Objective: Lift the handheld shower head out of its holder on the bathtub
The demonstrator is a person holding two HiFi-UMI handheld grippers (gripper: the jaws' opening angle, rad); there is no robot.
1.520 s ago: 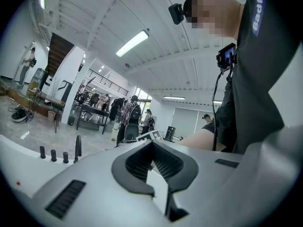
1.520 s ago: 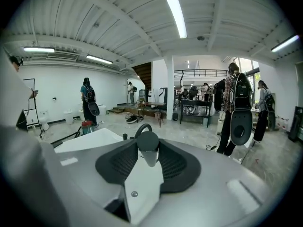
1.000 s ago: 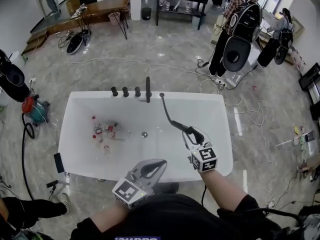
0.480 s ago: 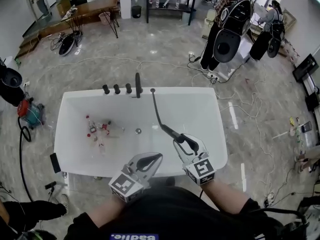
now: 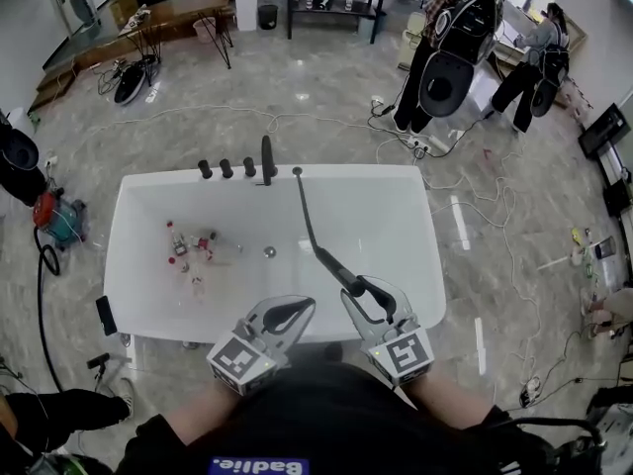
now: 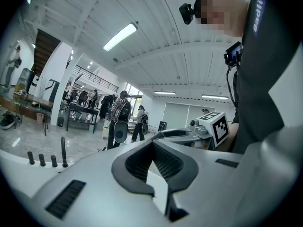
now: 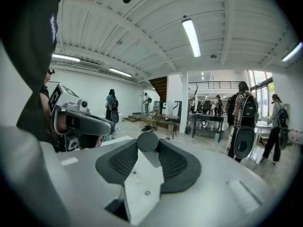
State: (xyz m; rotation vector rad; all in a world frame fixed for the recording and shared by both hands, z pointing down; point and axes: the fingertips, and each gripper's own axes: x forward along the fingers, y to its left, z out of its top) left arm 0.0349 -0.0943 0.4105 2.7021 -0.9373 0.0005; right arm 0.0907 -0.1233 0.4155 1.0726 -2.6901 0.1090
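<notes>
1. The slim black stick-shaped handheld shower head (image 5: 346, 277) is out of its holder. It hangs in the air over the near right part of the white bathtub (image 5: 376, 170), so the lift looks done to me.
2. Its long axis runs on a slant from the near right toward the middle of the far rim. A thin dark hose (image 5: 305, 216) carries on along the same line to that rim, ending just beside the tall black spout (image 5: 267, 161).
3. The right gripper (image 5: 381, 305) has its jaws clamped across the near end of the shower head. In the right gripper view, the round dark butt (image 7: 147, 142) sits pinched between the ribbed pads.
4. The left gripper (image 5: 309, 303) hangs just to the left of it, tips together with nothing between them. It is near the shower head but not touching it.
5. The hose looks drawn nearly straight, so I'd guess any further pull toward the person would tug at the rim.
6. Three short black knobs (image 5: 226, 168) stand left of the spout, and small bottles (image 5: 188, 245) lie in the tub's left half.
</notes>
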